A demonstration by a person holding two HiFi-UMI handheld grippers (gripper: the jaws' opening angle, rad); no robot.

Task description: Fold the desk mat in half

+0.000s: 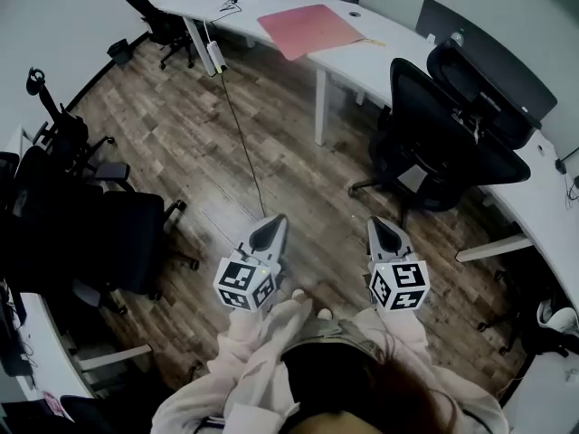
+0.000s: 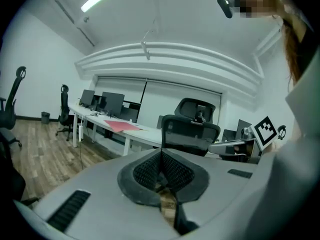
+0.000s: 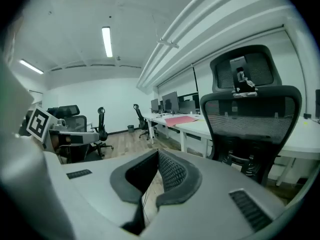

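The left gripper [image 1: 269, 234] and right gripper [image 1: 385, 234], both clenched empty, hover above the wood floor [image 1: 181, 134]. The pink desk mat [image 1: 310, 30], seemingly flat, lies on a far desk [image 1: 380, 57].

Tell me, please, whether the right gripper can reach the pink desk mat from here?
Probably not yet: the right gripper hangs over the wood floor near the person, while the desk mat lies on the white desk far ahead. Walking closer should fix that.
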